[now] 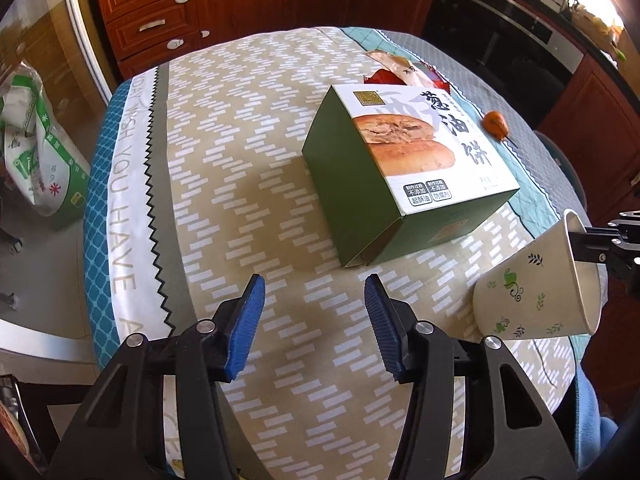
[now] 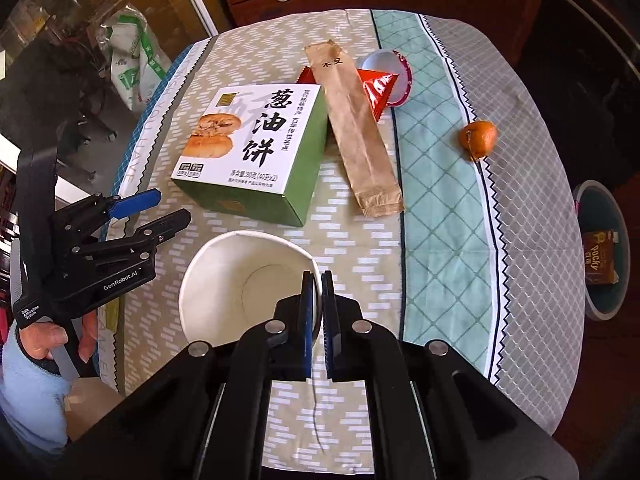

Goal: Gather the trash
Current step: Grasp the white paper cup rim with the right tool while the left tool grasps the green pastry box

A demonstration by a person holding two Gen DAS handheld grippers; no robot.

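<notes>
The right gripper (image 2: pixel 318 280) was clenched on the rim of a paper cup (image 2: pixel 244 280), one finger inside the wall and one outside, and held it tilted on its side above the near edge of the table (image 2: pixel 520 240). The left gripper (image 1: pixel 314 292) hung with its jaws spread wide and nothing between them, pointed at the green pastry box (image 1: pixel 400 168), which stood just beyond it on the cloth. The cup looked light and thin-walled, so a pinch at the rim would likely carry it, though a harder squeeze could crease the paper. The box, probably light cardboard and stiff at its corners, seemed best taken across its narrow sides. Beside the box lay a brown paper sleeve (image 2: pixel 356 132), partly over a red wrapper (image 2: pixel 378 88), with a small white tub (image 2: pixel 388 76) behind them and a piece of orange peel (image 2: pixel 478 138) well apart to the right. The cup showed a bare white inside. On the floor beyond the table's right edge stood a bin (image 2: pixel 600 304) with a Pocky box (image 2: pixel 598 256) in it.
</notes>
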